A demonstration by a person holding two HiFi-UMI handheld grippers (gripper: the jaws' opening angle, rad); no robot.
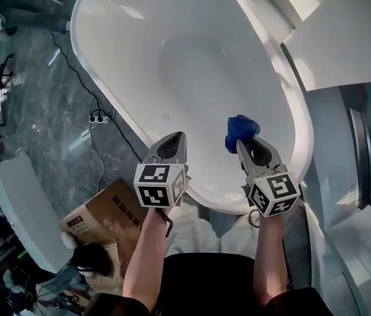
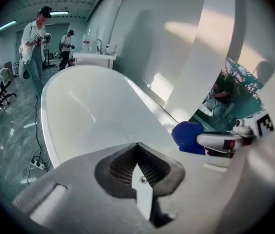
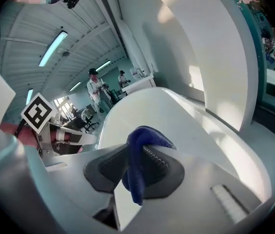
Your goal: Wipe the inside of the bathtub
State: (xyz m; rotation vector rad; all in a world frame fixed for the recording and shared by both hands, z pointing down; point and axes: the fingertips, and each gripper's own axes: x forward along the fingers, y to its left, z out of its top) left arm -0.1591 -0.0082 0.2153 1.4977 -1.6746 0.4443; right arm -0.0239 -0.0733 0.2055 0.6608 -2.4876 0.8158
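Note:
A white oval bathtub fills the head view, and its near rim passes under both grippers. My right gripper is shut on a blue cloth, held just above the tub's near right inner wall. The same cloth bunches between the jaws in the right gripper view. My left gripper hangs over the near rim with its jaws together and nothing between them. From the left gripper view the cloth and the right gripper show at the right, over the tub.
A white panel leans by the tub's right side. On the marble floor at left lie a black cable and power strip, a cardboard box and a white block. People stand far behind the tub.

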